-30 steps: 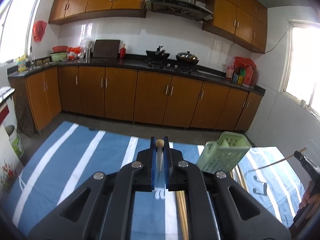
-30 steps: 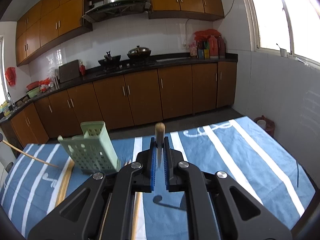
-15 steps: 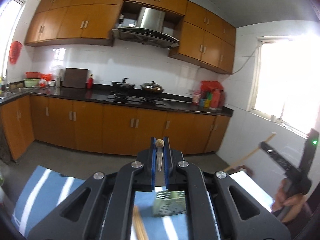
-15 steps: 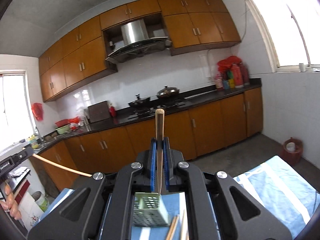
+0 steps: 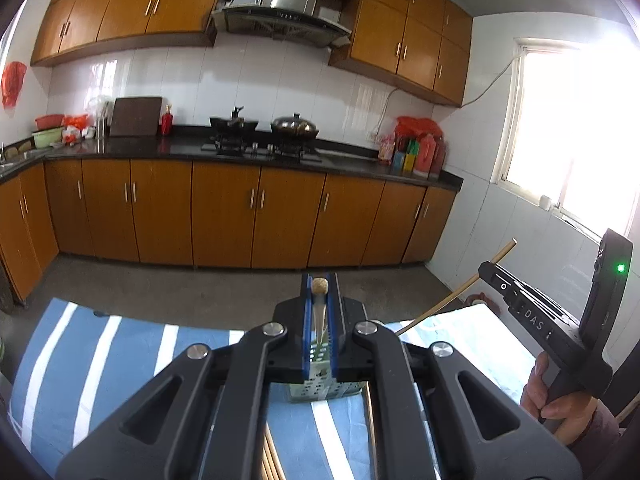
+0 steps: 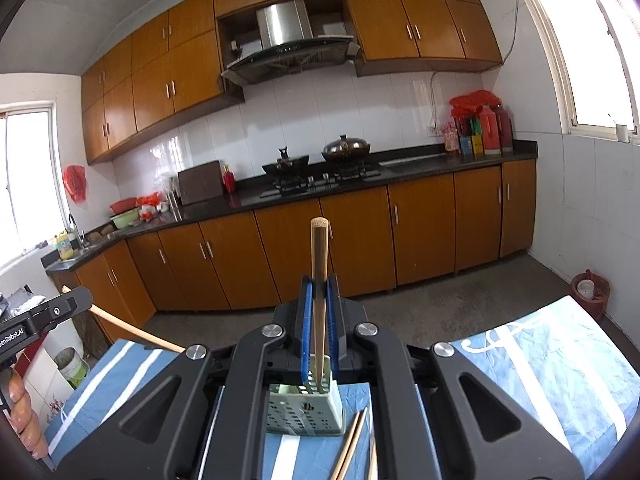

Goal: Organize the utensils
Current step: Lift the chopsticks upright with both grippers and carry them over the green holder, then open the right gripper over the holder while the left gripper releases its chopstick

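My left gripper (image 5: 320, 292) is shut on a wooden chopstick (image 5: 319, 308), held upright over the green perforated utensil holder (image 5: 320, 390). My right gripper (image 6: 319, 292) is shut on another wooden chopstick (image 6: 319, 280), upright, its lower end over the holder (image 6: 306, 412). The holder stands on the blue striped tablecloth (image 6: 540, 368). The right gripper also shows at the right of the left wrist view (image 5: 496, 268) with its chopstick (image 5: 452, 296). The left gripper's body (image 6: 44, 312) and its chopstick (image 6: 136, 332) show at the left of the right wrist view.
Several loose chopsticks (image 6: 352, 440) lie on the cloth beside the holder, and more show in the left wrist view (image 5: 268, 456). Wooden kitchen cabinets (image 5: 224, 208) and a counter with a stove stand behind. A red bin (image 6: 588, 288) sits on the floor at right.
Both grippers rose, then tilted back down, each still shut on its chopstick. The holder now sits directly below both, closer than before.
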Tool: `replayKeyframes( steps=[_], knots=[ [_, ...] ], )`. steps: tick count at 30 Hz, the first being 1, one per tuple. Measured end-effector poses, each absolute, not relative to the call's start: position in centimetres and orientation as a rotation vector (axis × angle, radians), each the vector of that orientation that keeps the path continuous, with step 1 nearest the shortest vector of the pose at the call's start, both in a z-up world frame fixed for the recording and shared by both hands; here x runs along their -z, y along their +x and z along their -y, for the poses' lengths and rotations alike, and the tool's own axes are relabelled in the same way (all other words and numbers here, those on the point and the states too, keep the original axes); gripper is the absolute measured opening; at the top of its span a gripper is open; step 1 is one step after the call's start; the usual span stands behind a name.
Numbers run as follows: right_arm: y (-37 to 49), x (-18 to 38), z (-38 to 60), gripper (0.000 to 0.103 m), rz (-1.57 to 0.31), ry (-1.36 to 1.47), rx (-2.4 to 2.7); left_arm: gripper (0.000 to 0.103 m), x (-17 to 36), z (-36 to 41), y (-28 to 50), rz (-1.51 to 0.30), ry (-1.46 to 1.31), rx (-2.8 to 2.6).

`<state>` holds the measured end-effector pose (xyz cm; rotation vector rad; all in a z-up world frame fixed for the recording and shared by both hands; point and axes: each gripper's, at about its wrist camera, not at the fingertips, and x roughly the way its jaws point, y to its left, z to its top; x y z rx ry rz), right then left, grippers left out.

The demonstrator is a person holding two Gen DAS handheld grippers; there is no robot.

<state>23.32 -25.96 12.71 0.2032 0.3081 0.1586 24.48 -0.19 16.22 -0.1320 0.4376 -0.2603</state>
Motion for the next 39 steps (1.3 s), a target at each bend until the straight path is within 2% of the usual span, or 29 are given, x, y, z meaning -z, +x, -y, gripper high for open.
replayKeyframes(
  steps=[13, 15, 16, 17, 23, 27, 31, 34, 39],
  knots=[
    [24.8, -10.4, 25.6, 0.009, -0.392, 0.213, -0.169, 0.008, -11.2, -0.3, 27.4, -0.548, -0.175, 0.265],
    [24.7, -10.5, 25.8, 0.019, -0.393, 0.222, -0.164, 0.008, -11.1, -0.5, 27.4, -0.549, -0.185, 0.262],
    [24.7, -10.6, 25.9, 0.029, -0.391, 0.224, -0.161, 0.008, -11.2, -0.6, 27.3, -0.545, -0.188, 0.259],
    [24.4, -10.8, 26.1, 0.034, -0.381, 0.228, -0.155, 0.01, -11.4, -0.7, 27.3, -0.542, -0.191, 0.258],
    [22.5, -11.9, 27.5, 0.034, -0.339, 0.223, -0.135, 0.015, -12.6, -2.3, 25.5, -0.499, -0.229, 0.243],
    [20.8, -10.9, 29.4, 0.034, -0.354, 0.218, -0.082, 0.024, -12.7, -4.1, 23.1, -0.47, -0.222, 0.204],
    [20.1, -7.1, 31.4, 0.034, -0.465, 0.22, -0.024, 0.027, -10.4, -6.0, 21.3, -0.508, -0.193, 0.135],
    [20.4, -2.0, 31.7, 0.034, -0.608, 0.234, -0.027, 0.031, -6.6, -7.2, 20.9, -0.586, -0.178, 0.104],
    [21.0, 6.0, 29.5, 0.025, -0.821, 0.251, -0.086, 0.031, 0.3, -8.2, 20.7, -0.739, -0.206, 0.075]
  ],
)
